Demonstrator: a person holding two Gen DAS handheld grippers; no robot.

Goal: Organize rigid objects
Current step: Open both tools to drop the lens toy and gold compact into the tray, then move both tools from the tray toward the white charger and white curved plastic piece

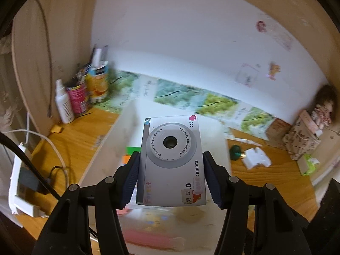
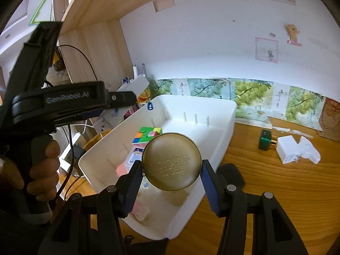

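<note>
White bin (image 2: 223,114) holds a cube (image 2: 146,136); left hand-held gripper (image 1: 171,178) clamps a toy camera (image 1: 172,161), right hand-held gripper (image 2: 171,180) clamps a gold tin (image 2: 171,161), neither dropped in yet.

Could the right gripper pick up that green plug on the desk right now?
Probably not yet: the right gripper is shut on the gold round tin above the white bin. The green plug itself lies uncovered on the desk.

The toy camera (image 1: 173,161) hides most of the white bin (image 1: 110,148) behind it, whose contents blur. In the right view, the gold tin (image 2: 171,161) covers part of the puzzle cube (image 2: 146,137).
</note>
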